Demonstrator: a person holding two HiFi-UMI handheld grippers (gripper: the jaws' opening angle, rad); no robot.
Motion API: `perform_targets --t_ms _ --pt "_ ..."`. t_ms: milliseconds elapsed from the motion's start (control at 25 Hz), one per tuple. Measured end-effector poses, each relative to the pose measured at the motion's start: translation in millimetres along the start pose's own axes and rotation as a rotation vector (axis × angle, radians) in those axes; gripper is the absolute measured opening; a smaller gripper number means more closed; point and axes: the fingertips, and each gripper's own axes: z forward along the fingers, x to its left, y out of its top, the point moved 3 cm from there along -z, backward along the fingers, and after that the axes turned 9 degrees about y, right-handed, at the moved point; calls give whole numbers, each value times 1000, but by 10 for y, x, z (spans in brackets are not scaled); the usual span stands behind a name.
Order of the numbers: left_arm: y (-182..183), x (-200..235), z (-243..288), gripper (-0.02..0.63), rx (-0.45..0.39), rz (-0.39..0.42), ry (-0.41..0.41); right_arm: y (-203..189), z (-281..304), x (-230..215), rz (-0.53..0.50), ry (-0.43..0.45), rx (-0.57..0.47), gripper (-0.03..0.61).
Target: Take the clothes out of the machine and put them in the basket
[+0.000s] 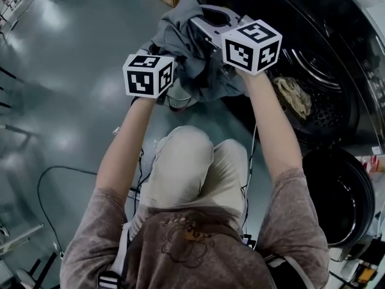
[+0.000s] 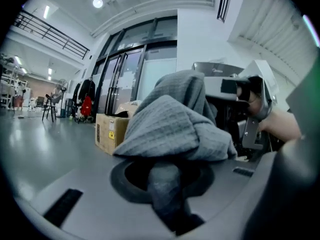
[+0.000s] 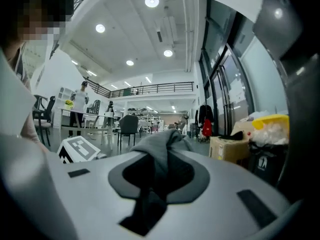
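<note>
Grey ribbed-knit garment [image 1: 186,47] is bunched up in the air over the person's beige-trousered knees [image 1: 198,167], outside the drum and just in front of its mouth. Left gripper [image 2: 167,184] has its jaws nearly closed, pinching a fold of it; right gripper [image 3: 152,179] likewise, jaws almost together on another fold. Beyond: dark front-loading washing machine [image 1: 337,53], round door [image 1: 340,197] swung open, crumpled beige cloth [image 1: 293,95] lying inside the drum.

Glossy grey floor [image 1: 60,71], tall glazed doors [image 2: 125,84], round ceiling lights [image 3: 152,2] (mezzanine railing [image 3: 150,88] behind), cardboard box [image 2: 111,131].
</note>
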Motion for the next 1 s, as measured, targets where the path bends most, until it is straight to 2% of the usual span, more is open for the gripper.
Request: perform_targets --t_ms 160,480,560,680,760,880,1000 --pt "-484 15 175 101 103 5 1 -625 -37 -203 105 -48 48 71" --pt "-1249 121 406 152 280 9 30 -1678 -56 -391 194 -145 222 115" --pt "-1388 143 429 165 333 17 30 -1887 -67 -408 213 -176 269 161" --pt "-1587 149 397 222 440 51 0 -2109 -124 -395 234 -202 326 221" --pt "-1677 163 334 250 492 72 -18 -2193 -201 -384 252 -213 342 233" --pt "-1669 145 216 259 495 73 -35 -2245 -349 -365 271 -235 340 235" --pt "-1511 31 127 259 433 65 -55 -2234 -527 -330 283 -267 322 236"
